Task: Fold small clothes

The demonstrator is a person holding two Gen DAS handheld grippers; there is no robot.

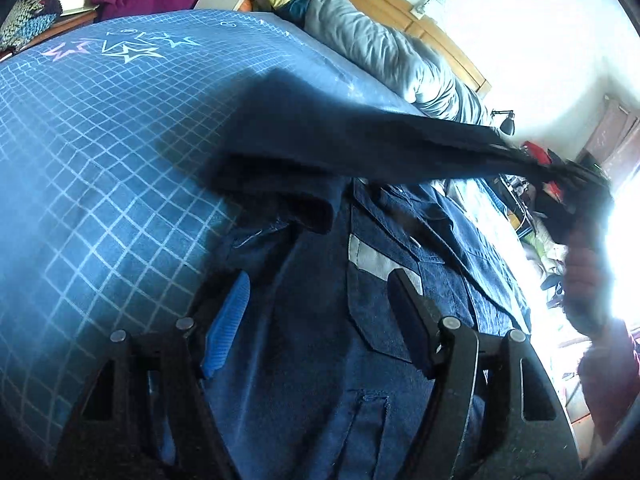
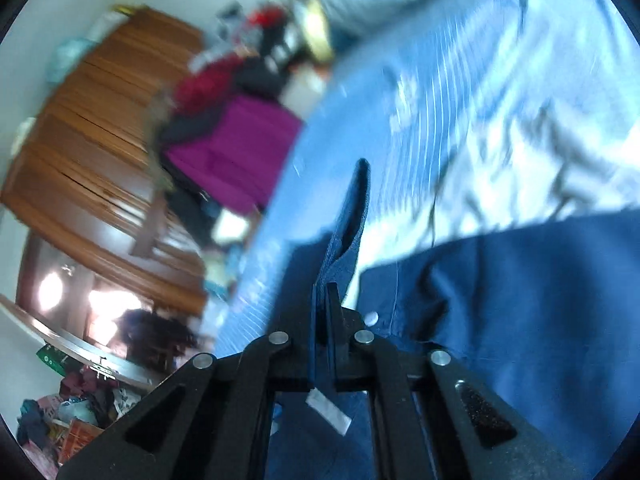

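Surface: blue grid bedsheet (image 1: 100,168), denim shirt (image 1: 400,280) spread on it.
Right gripper (image 2: 324,296): clamped on the sleeve (image 2: 348,216), apparently its cuff; view blurred.
Left gripper (image 1: 320,312): jaws apart, empty, over the shirt.
Advice: carry the sleeve across taut; pin the body.

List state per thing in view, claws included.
Dark blue denim shirt: spread on the bed, one part lifted taut toward the right claw.
Blue grid-patterned bedsheet: laid flat under the shirt.
Grey duvet: bunched at the bed's far edge.
Left claw: open, above the shirt.
Right claw: shut on shirt fabric.
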